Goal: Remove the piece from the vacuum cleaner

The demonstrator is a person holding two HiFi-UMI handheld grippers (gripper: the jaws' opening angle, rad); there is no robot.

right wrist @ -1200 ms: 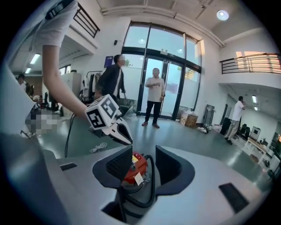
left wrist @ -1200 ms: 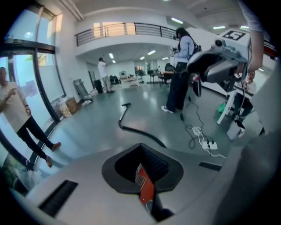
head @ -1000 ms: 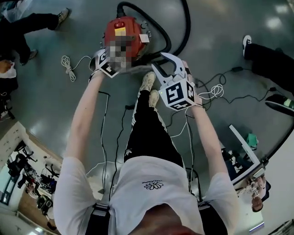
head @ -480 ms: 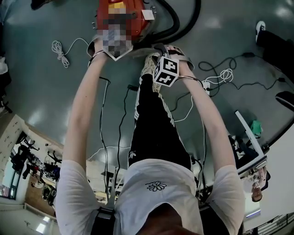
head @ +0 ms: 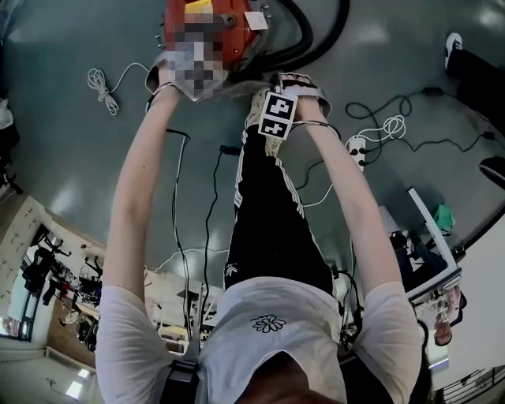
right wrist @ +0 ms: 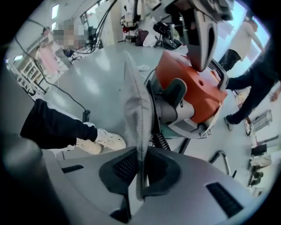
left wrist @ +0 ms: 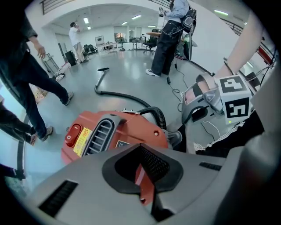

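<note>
Grey floor (head: 79, 142) — right gripper (right wrist: 139, 175) closing on piece (right wrist: 136, 105) of vacuum cleaner (right wrist: 193, 88).

Hose (head: 306, 39) and cables (head: 392, 126) flank the vacuum cleaner (head: 217, 17) — floor (head: 71, 158) leftward open.

I hold my left arm (head: 138, 197) and right arm (head: 347, 205) stretched out toward 12 o'clock. My left gripper (left wrist: 141, 169), at 11 o'clock, has its 2 jaws pinched on a red edge (left wrist: 147, 186). My right gripper (right wrist: 139, 173), just past 12 o'clock, is closing its 2 jaws on a thin grey piece (right wrist: 137, 110).
</note>
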